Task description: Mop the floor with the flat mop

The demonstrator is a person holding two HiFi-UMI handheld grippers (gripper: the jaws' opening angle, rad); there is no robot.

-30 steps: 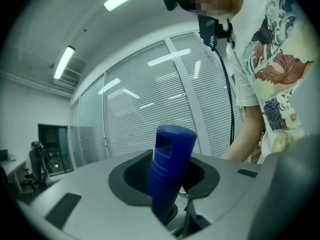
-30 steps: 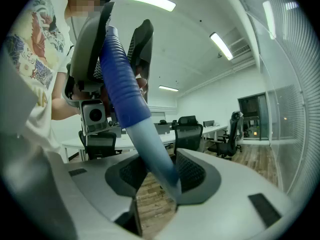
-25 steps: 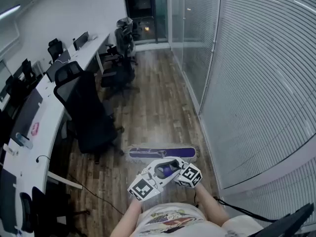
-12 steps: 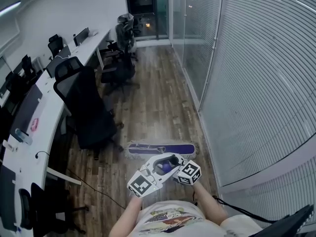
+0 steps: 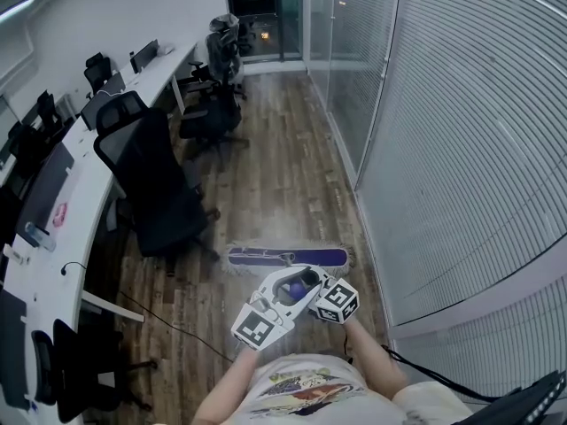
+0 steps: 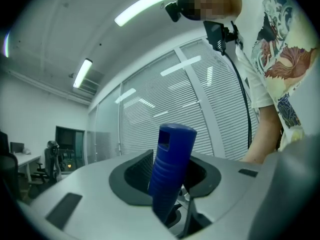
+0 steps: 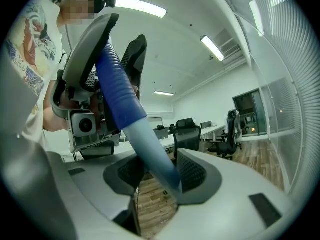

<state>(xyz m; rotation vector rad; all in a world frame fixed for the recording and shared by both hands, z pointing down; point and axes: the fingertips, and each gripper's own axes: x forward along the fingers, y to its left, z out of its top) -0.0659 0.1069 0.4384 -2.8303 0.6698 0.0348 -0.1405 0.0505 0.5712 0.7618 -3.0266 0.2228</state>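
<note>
wood floor [image 5: 275, 166] | mop head [image 5: 288, 257] crosswise | left gripper [image 6: 170, 170] just easing open on handle [image 6: 175, 144] | right gripper [image 7: 160, 176] clamps handle

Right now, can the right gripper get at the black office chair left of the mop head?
Probably not. The right gripper is clamped on the mop handle, so it is not free. The chair also stands well off to the left, beyond the mop head, nowhere near the jaws.
</note>
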